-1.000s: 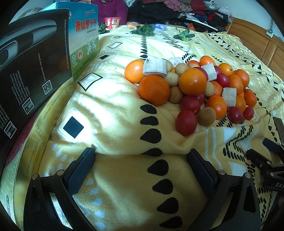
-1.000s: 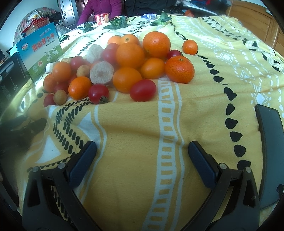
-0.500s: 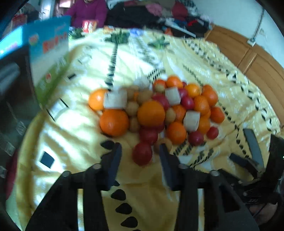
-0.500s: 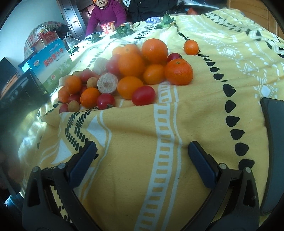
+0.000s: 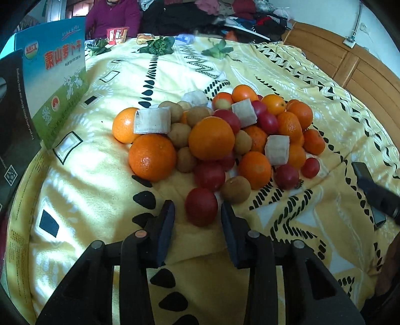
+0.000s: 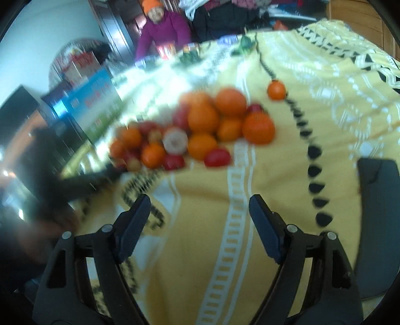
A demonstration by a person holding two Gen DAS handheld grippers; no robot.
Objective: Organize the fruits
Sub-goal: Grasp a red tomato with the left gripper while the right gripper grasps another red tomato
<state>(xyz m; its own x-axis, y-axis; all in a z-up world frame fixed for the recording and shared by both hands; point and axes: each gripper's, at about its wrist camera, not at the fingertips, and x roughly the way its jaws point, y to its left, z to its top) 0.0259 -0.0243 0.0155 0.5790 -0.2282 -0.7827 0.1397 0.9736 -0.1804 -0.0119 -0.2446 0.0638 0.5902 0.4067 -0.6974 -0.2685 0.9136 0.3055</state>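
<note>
A pile of fruit [image 5: 215,140] lies on a yellow patterned blanket [image 5: 105,175]: oranges, red cherry tomatoes, brown longans and pale cut chunks. My left gripper [image 5: 197,212] is open, its jaws either side of the nearest red tomato [image 5: 201,207], with gaps on both sides. My right gripper [image 6: 200,212] is open and empty, above bare blanket well short of the pile [image 6: 200,130]. A lone small orange [image 6: 276,90] sits apart behind the pile. The right view is blurred.
A blue-green box [image 5: 57,82] and a black box [image 5: 15,120] stand at the left. A dark flat object [image 6: 377,225] lies on the blanket at the right. A person in purple [image 5: 112,17] sits at the far end. Leafy greens [image 5: 157,46] lie far back.
My left gripper has moved forward to the pile and narrowed its jaws around the nearest tomato. My right gripper has pulled back and up, its jaws narrower, the view now blurred.
</note>
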